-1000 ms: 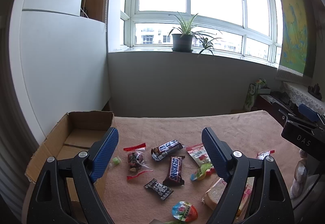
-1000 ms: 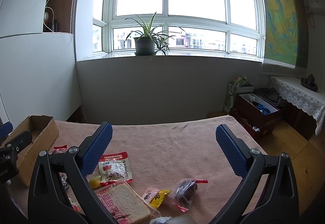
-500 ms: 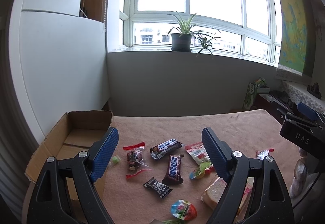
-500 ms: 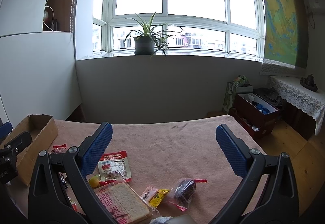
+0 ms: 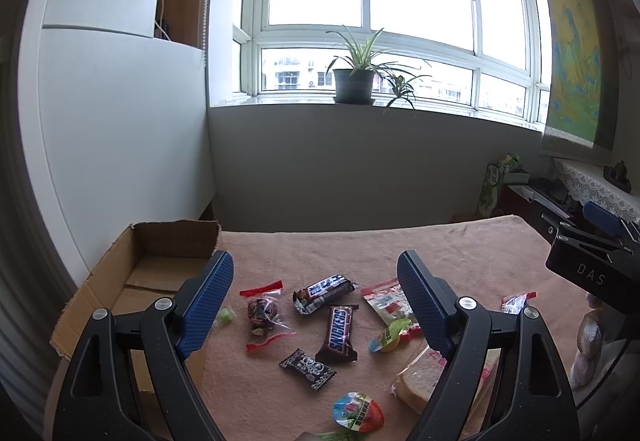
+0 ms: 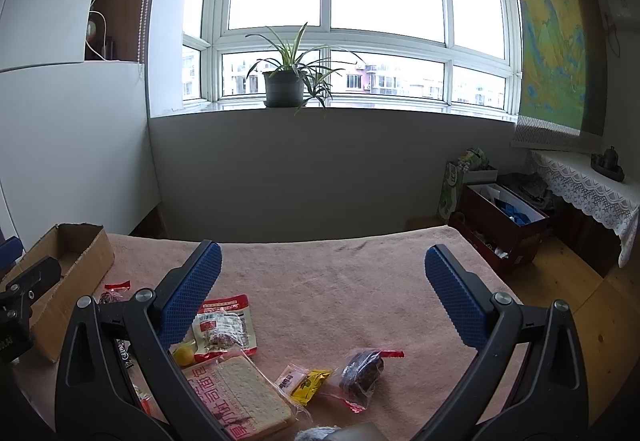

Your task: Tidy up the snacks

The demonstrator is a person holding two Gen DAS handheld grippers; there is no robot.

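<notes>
Snacks lie scattered on a pink cloth-covered table (image 5: 360, 245). In the left wrist view I see a Snickers bar (image 5: 338, 333), a dark chocolate bar (image 5: 324, 288), a clear bag with red trim (image 5: 262, 313), a black candy (image 5: 307, 363), a red-and-white packet (image 5: 386, 299) and a bread pack (image 5: 420, 377). My left gripper (image 5: 316, 305) is open and empty above them. My right gripper (image 6: 320, 301) is open and empty above the bread pack (image 6: 240, 393), a red-and-white packet (image 6: 226, 325), a yellow sachet (image 6: 306, 381) and a dark bagged snack (image 6: 362, 367).
An open cardboard box (image 5: 140, 281) stands at the table's left edge and also shows in the right wrist view (image 6: 76, 261). The right gripper's body (image 5: 588, 265) shows at the right of the left wrist view. A crate (image 6: 504, 225) stands on the floor to the right.
Both views have shifted only slightly; the snacks sit a little lower in the left wrist view. Both grippers stay open and empty.
</notes>
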